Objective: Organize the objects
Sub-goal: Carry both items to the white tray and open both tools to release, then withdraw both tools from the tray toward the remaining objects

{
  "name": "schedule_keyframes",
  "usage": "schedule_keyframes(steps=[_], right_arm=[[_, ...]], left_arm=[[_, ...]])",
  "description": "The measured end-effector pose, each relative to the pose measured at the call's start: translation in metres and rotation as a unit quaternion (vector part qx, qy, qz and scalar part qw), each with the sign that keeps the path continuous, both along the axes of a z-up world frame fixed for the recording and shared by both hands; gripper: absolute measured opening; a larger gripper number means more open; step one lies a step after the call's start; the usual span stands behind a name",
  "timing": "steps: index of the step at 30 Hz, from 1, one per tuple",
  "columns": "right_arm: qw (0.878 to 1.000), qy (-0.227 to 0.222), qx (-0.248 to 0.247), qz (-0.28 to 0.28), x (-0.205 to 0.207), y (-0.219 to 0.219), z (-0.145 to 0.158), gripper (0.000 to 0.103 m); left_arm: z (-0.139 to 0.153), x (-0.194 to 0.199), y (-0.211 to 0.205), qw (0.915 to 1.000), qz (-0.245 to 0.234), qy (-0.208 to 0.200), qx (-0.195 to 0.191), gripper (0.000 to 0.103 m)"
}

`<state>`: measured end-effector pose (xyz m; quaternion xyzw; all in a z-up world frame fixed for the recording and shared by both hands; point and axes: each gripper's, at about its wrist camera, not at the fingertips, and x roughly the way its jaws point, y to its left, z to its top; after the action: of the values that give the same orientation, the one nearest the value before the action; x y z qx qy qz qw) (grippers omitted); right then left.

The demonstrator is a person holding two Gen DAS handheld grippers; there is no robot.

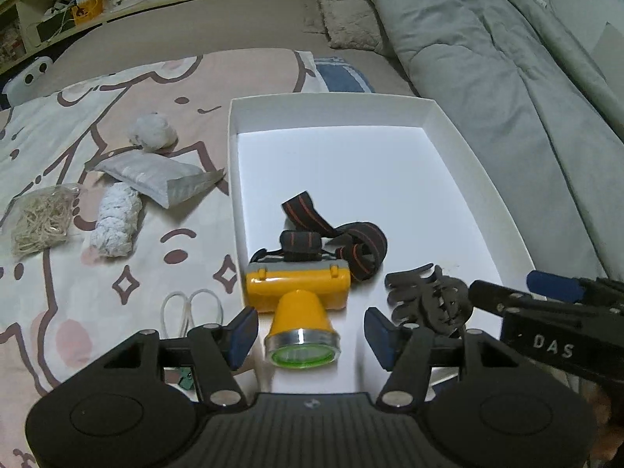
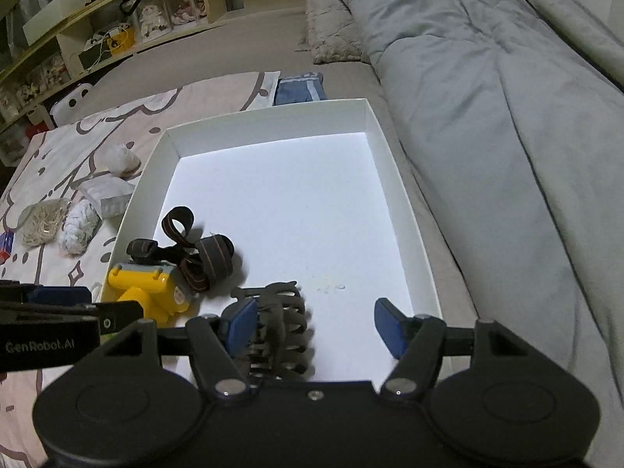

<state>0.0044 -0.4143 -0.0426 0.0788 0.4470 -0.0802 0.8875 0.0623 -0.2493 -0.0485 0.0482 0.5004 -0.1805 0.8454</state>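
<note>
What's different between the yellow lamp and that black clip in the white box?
The headlamp is yellow with a striped strap; the hair clip is all black with curved teeth. The headlamp looks bulkier, the hair clip flatter. The headlamp lies by the box's left wall, the hair clip nearer the middle. Both lie inside the box.

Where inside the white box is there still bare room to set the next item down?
The far half of the shallow white cardboard box is bare, and so is the strip along its right wall. The near left corner is crowded: the yellow headlamp with its black striped strap sits there, with the black plastic claw hair clip just right of it.
</note>
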Motion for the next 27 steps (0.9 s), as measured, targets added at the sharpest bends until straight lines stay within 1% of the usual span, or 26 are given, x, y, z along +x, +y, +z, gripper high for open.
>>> schedule_keyframes(steps=[14, 17, 18, 21, 23, 25, 27], right_arm=[[1.0, -0.012, -0.001, -0.009, -0.017, 0.015, 0.026, 0.068], [1.0, -0.013, 0.002, -0.014, -0.021, 0.019, 0.031, 0.068], [1.0, -0.014, 0.002, -0.015, -0.023, 0.021, 0.032, 0.068], [1.0, -0.019, -0.002, -0.017, -0.028, 0.028, 0.037, 0.07], [1.0, -0.023, -0.005, -0.016, -0.031, 0.033, 0.041, 0.073], [0.999, -0.027, -0.007, -0.017, -0.033, 0.038, 0.045, 0.075], [0.999, -0.031, -0.01, -0.017, -0.036, 0.044, 0.048, 0.079]], left_arm=[[0.015, -0.01, 0.035, 1.0, 0.002, -0.005, 0.003, 0.062], [0.019, -0.013, 0.043, 1.0, 0.002, -0.008, 0.004, 0.064], [0.021, -0.014, 0.046, 0.9999, 0.002, -0.011, 0.004, 0.066], [0.027, -0.018, 0.056, 0.9997, 0.003, -0.022, 0.006, 0.068], [0.031, -0.02, 0.063, 0.9996, 0.004, -0.029, 0.007, 0.073], [0.035, -0.022, 0.069, 0.9993, 0.004, -0.036, 0.005, 0.084], [0.04, -0.025, 0.076, 0.9989, 0.002, -0.047, 0.007, 0.088]])
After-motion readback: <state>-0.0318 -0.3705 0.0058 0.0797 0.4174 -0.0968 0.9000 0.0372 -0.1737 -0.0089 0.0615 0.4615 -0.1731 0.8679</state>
